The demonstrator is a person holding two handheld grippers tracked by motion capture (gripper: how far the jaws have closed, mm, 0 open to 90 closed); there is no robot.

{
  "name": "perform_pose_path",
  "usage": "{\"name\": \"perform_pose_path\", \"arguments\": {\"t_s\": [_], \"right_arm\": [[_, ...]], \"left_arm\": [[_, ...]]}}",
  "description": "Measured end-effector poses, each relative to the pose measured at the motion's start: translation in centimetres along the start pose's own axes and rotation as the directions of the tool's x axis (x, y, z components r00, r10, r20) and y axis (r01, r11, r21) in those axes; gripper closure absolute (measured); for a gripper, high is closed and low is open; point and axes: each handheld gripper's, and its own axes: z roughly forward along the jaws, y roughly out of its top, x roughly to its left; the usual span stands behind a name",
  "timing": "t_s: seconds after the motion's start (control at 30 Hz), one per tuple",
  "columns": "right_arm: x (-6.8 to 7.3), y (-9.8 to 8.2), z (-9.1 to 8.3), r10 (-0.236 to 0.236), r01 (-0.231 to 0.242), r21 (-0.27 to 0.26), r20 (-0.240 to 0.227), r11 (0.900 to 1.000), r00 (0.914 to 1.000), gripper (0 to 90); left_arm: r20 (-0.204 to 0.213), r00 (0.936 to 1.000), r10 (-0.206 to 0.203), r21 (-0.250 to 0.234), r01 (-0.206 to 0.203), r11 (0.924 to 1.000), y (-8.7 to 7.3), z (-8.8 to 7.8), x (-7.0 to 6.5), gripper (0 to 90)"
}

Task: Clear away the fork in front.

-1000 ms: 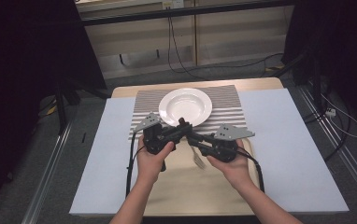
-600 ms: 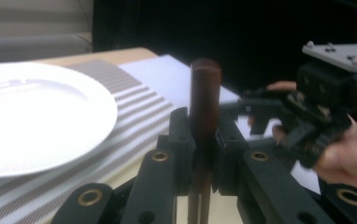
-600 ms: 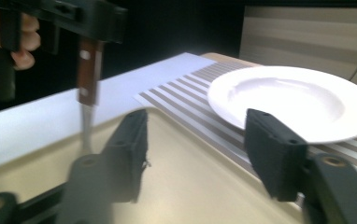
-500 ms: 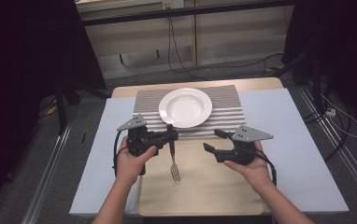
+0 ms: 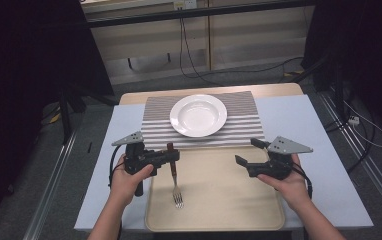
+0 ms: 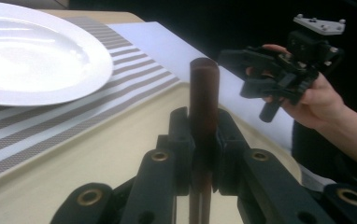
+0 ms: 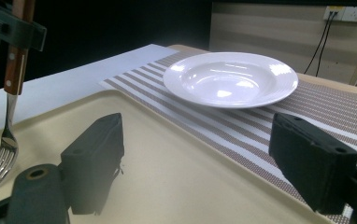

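The left gripper (image 5: 171, 157) is clamped on the brown handle of the fork (image 5: 175, 182), which hangs tines-down over the left part of the beige tray (image 5: 229, 200). The right gripper (image 5: 246, 154) has just been opening; its jaws stand apart with nothing between them, over the tray's right part, well apart from the fork. Beyond the tray on the worktop (image 5: 299, 120), a white plate (image 5: 198, 115) sits on a striped placemat (image 5: 244, 130).

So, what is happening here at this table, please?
A person holds a tool in each hand. The left tool is shut on the brown handle of a fork, which hangs tines down over the beige tray. The right tool, its jaws just opened, holds nothing. A white plate sits on the striped mat behind.
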Motion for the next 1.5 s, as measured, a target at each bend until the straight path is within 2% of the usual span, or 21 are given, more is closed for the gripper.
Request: {"name": "perform_pose_path", "arguments": {"t_s": [0.1,0.2,0.3,0.43,0.63,0.7,0.87,1.03,1.13,1.27,1.43,1.47,1.5], "right_arm": [[0.1,0.0,0.0,-0.013,0.013,0.002,0.004,1.000,0.9999,16.8],[0.2,0.0,0.0,-0.023,0.023,0.005,0.006,1.000,0.9997,16.0],[0.0,-0.1,0.1,-0.017,0.017,0.004,0.001,1.000,0.9999,15.5],[-0.1,-0.3,0.2,-0.013,0.013,0.013,-0.004,1.000,0.9999,15.1],[0.0,-0.5,0.2,-0.016,0.017,0.021,-0.012,1.000,0.9998,14.3],[-0.1,-0.6,0.1,-0.019,0.019,0.025,-0.012,0.999,0.9998,14.2],[-0.1,-0.7,-0.1,-0.018,0.018,0.030,-0.015,0.999,0.9997,14.2],[-0.2,-0.7,-0.4,-0.010,0.010,0.020,-0.007,1.000,0.9999,14.2],[-0.2,-0.7,-0.5,-0.007,0.007,0.018,-0.006,1.000,1.0000,14.2],[-0.3,-0.8,-0.5,0.005,-0.005,0.016,-0.011,1.000,0.9999,14.3],[-0.2,-0.8,-0.5,0.000,0.001,0.020,-0.016,1.000,0.9999,14.2],[-0.2,-0.8,-0.5,0.000,0.000,0.020,-0.015,1.000,0.9999,14.2],[-0.2,-0.8,-0.5,0.000,0.001,0.020,-0.016,1.000,0.9999,14.2]], "left_arm": [[-0.042,0.9988,0.023,-0.007,-0.023,0.9997,-0.6,-0.1,0.8,78.0],[-0.085,0.9950,0.053,0.050,-0.049,0.9975,-1.2,0.4,1.6,74.3],[-0.083,0.9954,0.048,0.074,-0.042,0.9964,-1.9,1.1,2.1,71.8],[-0.093,0.9926,0.078,0.106,-0.068,0.9920,-2.5,1.7,2.3,69.0],[-0.125,0.9893,0.076,0.127,-0.060,0.9901,-3.6,1.7,2.7,65.9],[-0.145,0.9858,0.086,0.151,-0.064,0.9865,-4.0,1.6,3.0,63.7],[-0.163,0.9822,0.093,0.156,-0.067,0.9855,-4.5,1.8,3.0,62.3],[-0.173,0.9756,0.134,0.203,-0.098,0.9743,-4.9,2.2,2.8,60.4],[-0.188,0.9743,0.125,0.207,-0.085,0.9746,-5.2,2.0,2.9,58.5],[-0.210,0.9694,0.127,0.212,-0.081,0.9738,-5.3,1.7,3.1,56.5],[-0.227,0.9642,0.138,0.221,-0.087,0.9714,-5.5,1.3,3.2,56.5],[-0.232,0.9615,0.148,0.229,-0.094,0.9690,-5.5,1.3,3.3,56.5],[-0.231,0.9613,0.150,0.231,-0.096,0.9682,-5.6,1.2,3.4,56.7]]}}
